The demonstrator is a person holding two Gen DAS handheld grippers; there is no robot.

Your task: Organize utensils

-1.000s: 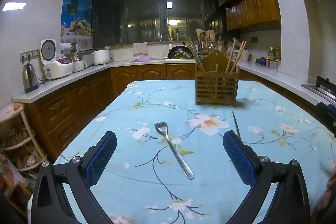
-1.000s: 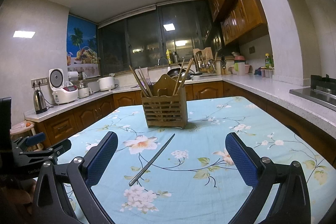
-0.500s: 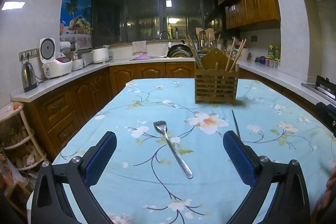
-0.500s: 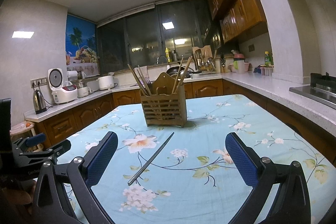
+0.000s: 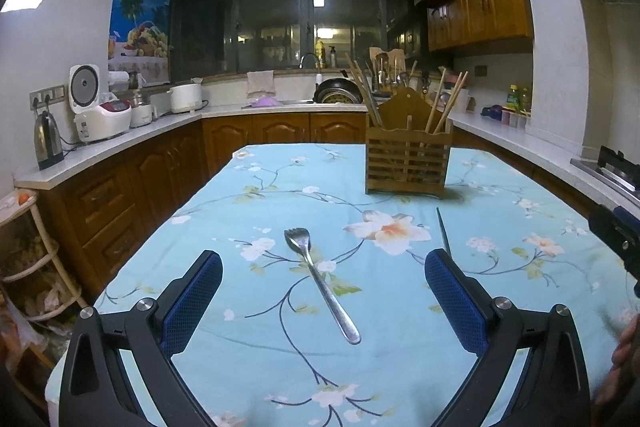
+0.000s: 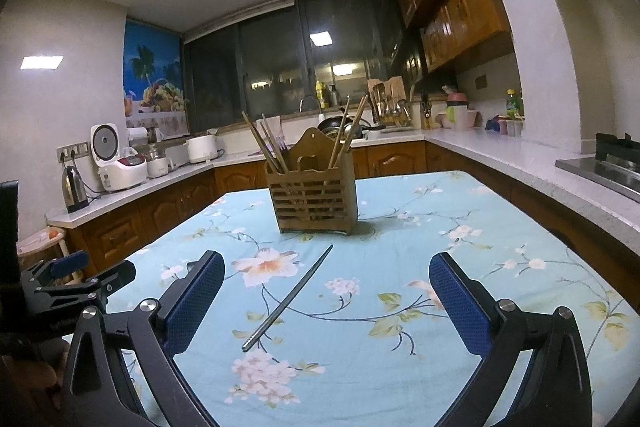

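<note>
A steel fork (image 5: 320, 283) lies on the floral blue tablecloth (image 5: 240, 211), tines away from me, between the open jaws of my left gripper (image 5: 324, 291), which is empty. A single metal chopstick (image 6: 289, 297) lies diagonally between the open jaws of my empty right gripper (image 6: 326, 291); it also shows in the left wrist view (image 5: 443, 231). A wooden slatted utensil holder (image 6: 313, 195) with several wooden chopsticks stands upright beyond both, also in the left wrist view (image 5: 408, 163).
Counters (image 5: 120, 139) run around the table with a rice cooker (image 5: 98, 107), kettle (image 5: 47, 141) and stove (image 6: 604, 171). A wire rack (image 5: 28, 267) stands off the table's left edge. The left gripper shows at the right view's left edge (image 6: 60, 287).
Both views have shifted very slightly; the fork, chopstick and holder lie where they were. Both grippers stay open.
</note>
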